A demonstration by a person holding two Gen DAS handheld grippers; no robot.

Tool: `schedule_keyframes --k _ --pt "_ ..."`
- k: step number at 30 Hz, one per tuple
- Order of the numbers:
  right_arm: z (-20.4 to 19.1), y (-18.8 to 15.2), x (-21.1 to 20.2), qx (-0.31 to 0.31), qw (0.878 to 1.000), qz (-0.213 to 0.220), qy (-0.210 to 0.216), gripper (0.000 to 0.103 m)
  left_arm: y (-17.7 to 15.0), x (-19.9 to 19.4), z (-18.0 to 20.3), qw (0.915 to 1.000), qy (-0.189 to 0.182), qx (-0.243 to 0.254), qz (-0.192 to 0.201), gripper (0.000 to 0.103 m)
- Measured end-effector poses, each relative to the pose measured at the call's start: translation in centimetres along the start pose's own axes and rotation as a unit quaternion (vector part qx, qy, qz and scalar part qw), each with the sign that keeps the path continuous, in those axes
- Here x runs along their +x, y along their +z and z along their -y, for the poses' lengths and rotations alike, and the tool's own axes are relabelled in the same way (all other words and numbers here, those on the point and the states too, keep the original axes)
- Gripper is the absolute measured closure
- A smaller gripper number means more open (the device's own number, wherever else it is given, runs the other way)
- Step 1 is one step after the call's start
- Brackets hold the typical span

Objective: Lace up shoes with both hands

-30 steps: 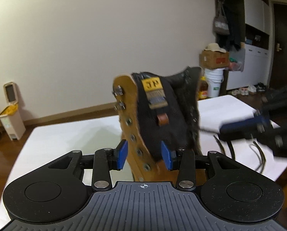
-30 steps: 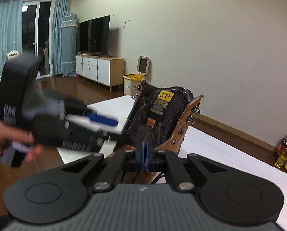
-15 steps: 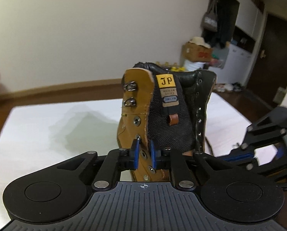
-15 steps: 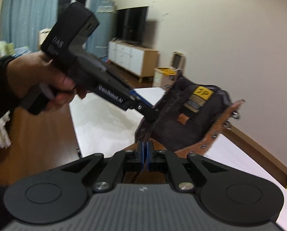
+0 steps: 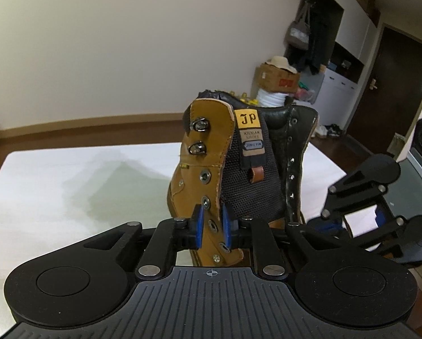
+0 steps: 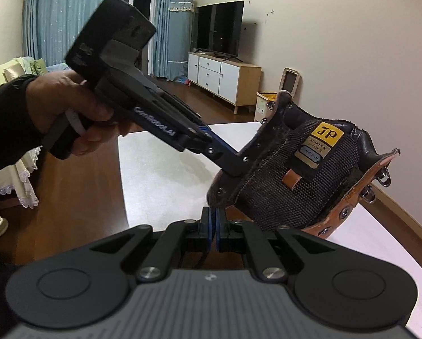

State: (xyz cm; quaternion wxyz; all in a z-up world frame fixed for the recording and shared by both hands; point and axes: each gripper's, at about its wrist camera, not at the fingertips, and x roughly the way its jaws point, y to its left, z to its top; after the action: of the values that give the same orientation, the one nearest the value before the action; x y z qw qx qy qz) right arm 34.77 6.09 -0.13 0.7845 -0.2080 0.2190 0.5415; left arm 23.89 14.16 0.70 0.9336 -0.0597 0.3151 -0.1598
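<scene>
One tan boot [image 5: 208, 175] stands upright on the white counter [image 5: 83, 175], near the counter's front edge, with bare white surface stretching behind it and to its left toward the far wall. The counter's left edge drops to dark wooden floor [image 6: 78, 186], which lies open up to the white sideboard [image 6: 222, 76].

There are two tongs. The left tongs [image 5: 213, 227] straddle the boot's tan eyelet flap [image 5: 211, 197], blue pads on either side of the leather and seemingly pressing it; their jaws have just eased slightly apart after closing sharply from wide open a second ago. A hand [image 6: 69, 107] in a dark sleeve carries them. The right tongs [image 6: 213, 227] are clenched, pads together, close under the boot's black mesh tongue [image 6: 295, 186]; whether a lace is pinched between them cannot be told.

On the flap, two hooks and five eyelets show. Since a second ago the boot has tilted further in the right view.
</scene>
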Motion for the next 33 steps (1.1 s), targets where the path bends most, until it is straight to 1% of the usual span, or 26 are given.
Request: schedule_keyframes --k 1,3,7,9,12,15,18,19,23,28,33 --pt "0.0 0.0 0.0 0.000 1.000 -0.001 -0.005 0.099 0.0 0.0 0.1 1.0000 0.001 0.001 0.000 0.086" --pt "0.0 0.2 0.3 0.000 1.000 -0.012 -0.029 0.100 0.0 0.0 0.2 1.0000 0.003 0.005 0.000 0.087" --pt "-0.4 0.4 0.6 -0.006 0.998 -0.032 -0.047 0.100 0.0 -0.1 0.3 0.9999 0.007 0.012 0.001 0.087" --pt "-0.5 0.5 0.8 -0.001 0.998 -0.043 -0.042 0.100 0.0 0.0 0.3 0.9999 0.007 0.013 0.002 0.086" --pt "-0.2 0.6 0.9 0.021 0.998 -0.053 -0.020 0.100 -0.1 -0.1 0.0 0.9999 0.006 0.011 0.004 0.086" --pt "0.8 0.5 0.8 0.057 0.997 -0.051 0.007 0.100 -0.1 -0.1 -0.1 0.9999 0.005 0.009 0.006 0.086" --pt "1.8 0.1 0.5 0.101 0.993 -0.050 0.031 0.100 -0.1 -0.1 -0.3 0.9999 0.003 0.007 0.008 0.086" --pt "1.9 0.1 0.5 0.104 0.993 -0.049 0.034 0.100 -0.1 -0.1 -0.3 0.9999 0.002 0.007 0.009 0.086" --pt "2.7 -0.3 -0.1 0.133 0.988 -0.038 0.072 0.100 -0.1 -0.2 -0.3 0.9999 0.001 0.008 0.010 0.085" --pt "3.2 -0.1 -1.0 0.148 0.985 -0.031 0.080 0.100 -0.1 -0.2 -0.4 0.9999 0.000 0.006 0.012 0.084" --pt "2.9 0.4 -0.8 0.149 0.984 -0.024 0.094 0.100 0.0 -0.1 -0.3 0.9999 0.001 0.008 0.012 0.084"
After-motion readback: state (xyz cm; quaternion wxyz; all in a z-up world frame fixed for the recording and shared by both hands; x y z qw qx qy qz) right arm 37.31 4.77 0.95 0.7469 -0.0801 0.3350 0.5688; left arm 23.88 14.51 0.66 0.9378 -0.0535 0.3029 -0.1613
